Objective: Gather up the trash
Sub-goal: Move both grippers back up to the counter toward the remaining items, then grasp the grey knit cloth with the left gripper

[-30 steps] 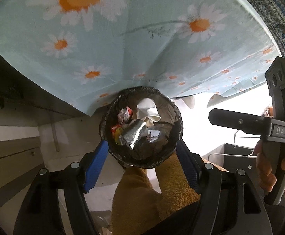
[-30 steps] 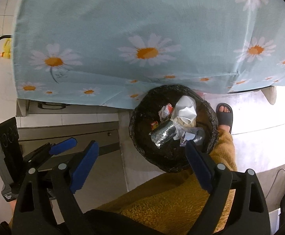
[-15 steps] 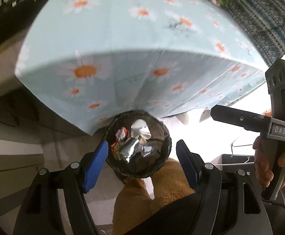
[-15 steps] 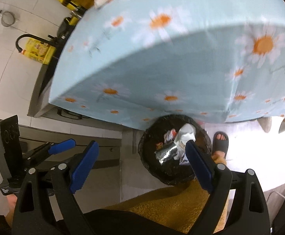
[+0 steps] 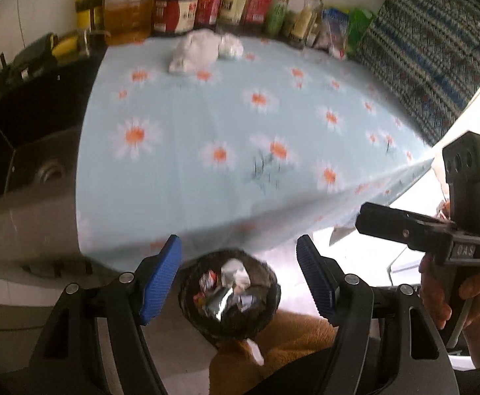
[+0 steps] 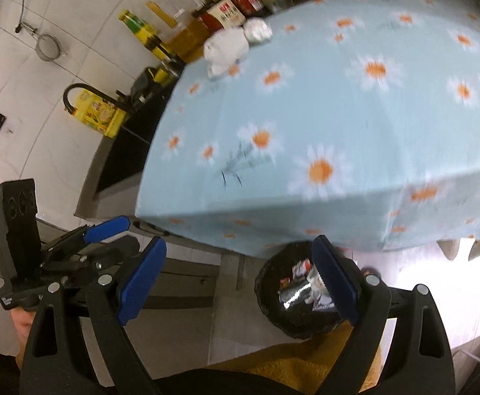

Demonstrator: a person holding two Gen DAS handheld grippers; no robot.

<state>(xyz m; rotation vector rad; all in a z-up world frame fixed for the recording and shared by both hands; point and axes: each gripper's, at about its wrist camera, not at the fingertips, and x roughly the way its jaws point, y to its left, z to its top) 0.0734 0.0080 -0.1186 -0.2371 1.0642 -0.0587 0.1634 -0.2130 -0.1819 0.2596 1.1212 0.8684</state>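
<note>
Nearest the person, both claws are held above the floor with nothing between their blue pads. The left claw (image 5: pixel 238 279) stands with its jaws apart and empty. The right claw (image 6: pixel 240 283) likewise has its jaws spread wide and grips nothing.

Below and just ahead of the claws, a black-lined trash bin (image 5: pixel 228 296) stands on the floor at the near edge of the surface (image 5: pixel 240 131). The bin holds crumpled foil, white paper and coloured wrappers.

The surface carries a light blue cloth printed with daisies, which hangs over the near edge.

Toward the far end of the cloth lie two pieces of trash, touching or just beside each other: a crumpled white paper wad (image 5: pixel 192 54) and a smaller foil ball (image 5: pixel 230 46).

Behind them, a row of bottles (image 5: pixel 207 0) lines the back wall.
</note>
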